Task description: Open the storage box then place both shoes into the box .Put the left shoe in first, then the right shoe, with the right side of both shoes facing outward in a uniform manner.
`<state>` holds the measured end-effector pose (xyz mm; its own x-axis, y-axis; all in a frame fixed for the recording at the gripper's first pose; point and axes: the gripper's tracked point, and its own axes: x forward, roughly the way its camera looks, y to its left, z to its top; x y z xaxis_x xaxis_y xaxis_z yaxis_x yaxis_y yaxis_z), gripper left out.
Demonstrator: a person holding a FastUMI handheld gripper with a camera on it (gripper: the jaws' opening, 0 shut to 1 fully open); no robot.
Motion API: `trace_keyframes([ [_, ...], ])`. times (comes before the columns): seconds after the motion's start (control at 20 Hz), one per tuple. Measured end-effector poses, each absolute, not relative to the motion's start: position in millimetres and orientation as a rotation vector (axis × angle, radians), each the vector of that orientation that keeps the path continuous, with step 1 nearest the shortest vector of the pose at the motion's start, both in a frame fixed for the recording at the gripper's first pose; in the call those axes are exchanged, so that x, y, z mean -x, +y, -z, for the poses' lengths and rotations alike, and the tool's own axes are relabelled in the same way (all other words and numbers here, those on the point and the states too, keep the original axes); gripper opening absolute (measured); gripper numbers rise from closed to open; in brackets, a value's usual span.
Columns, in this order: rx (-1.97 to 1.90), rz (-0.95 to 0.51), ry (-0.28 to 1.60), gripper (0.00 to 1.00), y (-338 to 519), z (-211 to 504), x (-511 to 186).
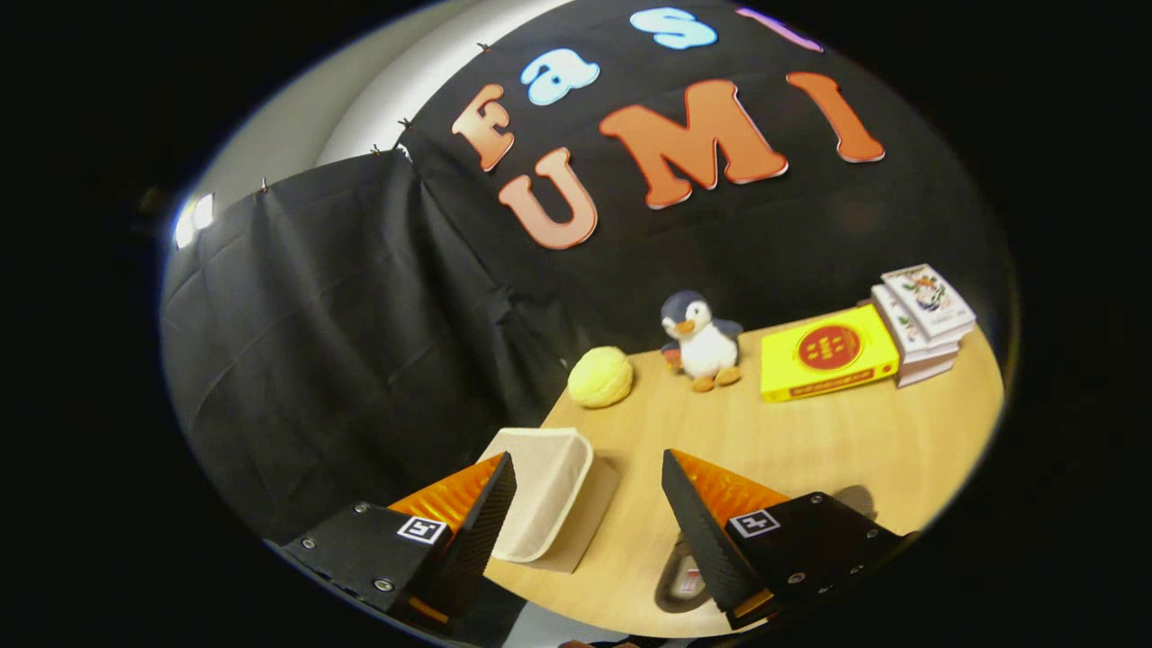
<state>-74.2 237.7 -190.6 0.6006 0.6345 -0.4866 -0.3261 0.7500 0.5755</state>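
Gripper view: tool [589, 472] spread wide, holding nothing. Beige storage box [544, 499] sits on the tabletop [810, 441] between its fingers, up against the left one. Beyond that there's a yellow ball [600, 376], plush penguin [702, 340], yellow book [828, 352] and stacked books [922, 322].

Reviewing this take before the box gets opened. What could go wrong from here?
1. The gripper is open and holds nothing; the beige storage box lies beside the left finger near the table edge, so a nudge may push it off.
2. The dark shoe sits partly hidden under the right finger, which could knock it.
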Motion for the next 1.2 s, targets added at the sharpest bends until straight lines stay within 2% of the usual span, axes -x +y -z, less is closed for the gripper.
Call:
trace_keyframes([
  [0.35, -0.551, -0.744, 1.036, 0.98, 328, 256, 122],
  [0.65, -0.631, -0.743, 1.245, 0.97, 369, 315, 147],
  [1.0, -0.781, -0.702, 1.333, 0.97, 396, 349, 158],
  [1.2, -0.821, -0.742, 1.323, 0.94, 403, 333, 166],
])
